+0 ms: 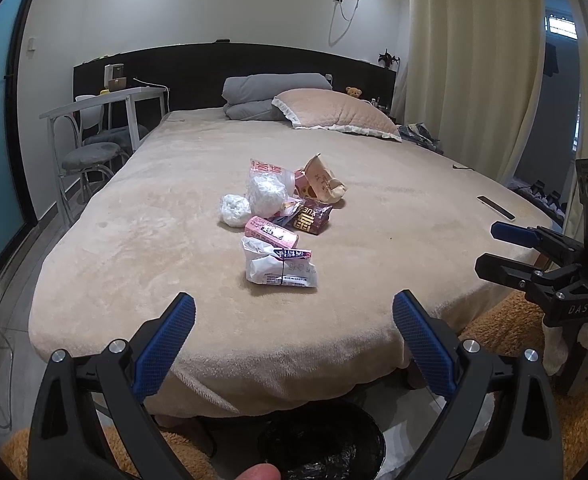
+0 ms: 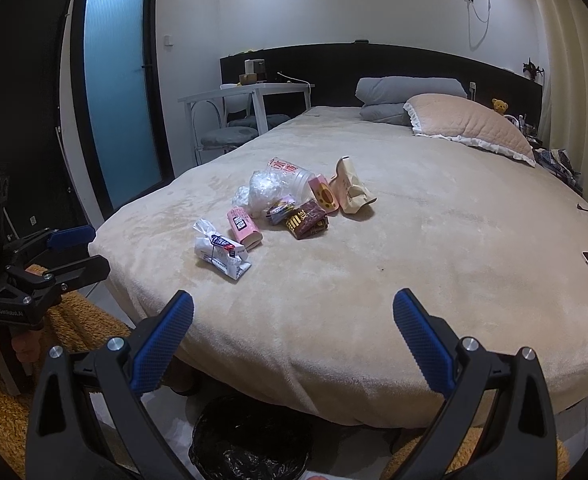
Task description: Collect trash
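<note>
Well ahead of both grippers' wide-open, empty jaws, the trash pile (image 1: pixel 280 216) lies mid-bed (image 1: pixel 373 208).

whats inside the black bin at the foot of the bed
The black bin shows only a crinkled black liner; no trash is visible in it. Its near part is cut off by the frame, and the bottom is too dark to see.

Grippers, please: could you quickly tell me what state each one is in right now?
Left gripper: open, holding nothing.
Right gripper: open, holding nothing.
</note>
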A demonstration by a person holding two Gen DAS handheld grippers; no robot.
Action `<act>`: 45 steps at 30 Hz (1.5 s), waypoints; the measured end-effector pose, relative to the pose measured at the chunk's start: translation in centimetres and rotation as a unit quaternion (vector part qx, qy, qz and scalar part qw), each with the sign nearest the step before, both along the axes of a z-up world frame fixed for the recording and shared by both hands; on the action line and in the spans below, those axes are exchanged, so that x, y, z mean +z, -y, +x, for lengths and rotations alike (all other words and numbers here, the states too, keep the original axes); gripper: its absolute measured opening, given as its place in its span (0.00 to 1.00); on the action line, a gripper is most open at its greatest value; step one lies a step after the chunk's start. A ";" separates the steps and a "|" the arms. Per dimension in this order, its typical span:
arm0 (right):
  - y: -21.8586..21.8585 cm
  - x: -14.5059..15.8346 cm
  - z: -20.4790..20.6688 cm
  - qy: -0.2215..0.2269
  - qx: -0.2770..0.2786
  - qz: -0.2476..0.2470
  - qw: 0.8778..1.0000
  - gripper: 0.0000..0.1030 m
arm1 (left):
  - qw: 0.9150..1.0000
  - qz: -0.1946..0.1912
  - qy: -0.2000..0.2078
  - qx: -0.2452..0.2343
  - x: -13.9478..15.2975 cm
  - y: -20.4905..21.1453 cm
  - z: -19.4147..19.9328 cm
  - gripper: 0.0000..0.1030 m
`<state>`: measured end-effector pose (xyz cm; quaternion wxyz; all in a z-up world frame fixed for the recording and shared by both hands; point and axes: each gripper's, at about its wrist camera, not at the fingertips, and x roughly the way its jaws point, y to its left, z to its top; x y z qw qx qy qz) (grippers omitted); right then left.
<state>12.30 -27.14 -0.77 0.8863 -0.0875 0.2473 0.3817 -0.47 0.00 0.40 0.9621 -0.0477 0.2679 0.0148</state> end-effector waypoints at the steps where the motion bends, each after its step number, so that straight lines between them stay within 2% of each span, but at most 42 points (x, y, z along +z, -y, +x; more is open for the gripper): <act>1: 0.0 0.0 0.0 0.000 0.000 0.000 1.000 0.96 | 1.000 0.001 0.002 0.000 0.0 0.0 0.0 0.94; 45: -0.3 -0.2 -0.1 0.004 -0.002 -0.008 1.000 0.96 | 1.000 0.010 -0.015 -0.003 -0.8 0.6 0.8 0.94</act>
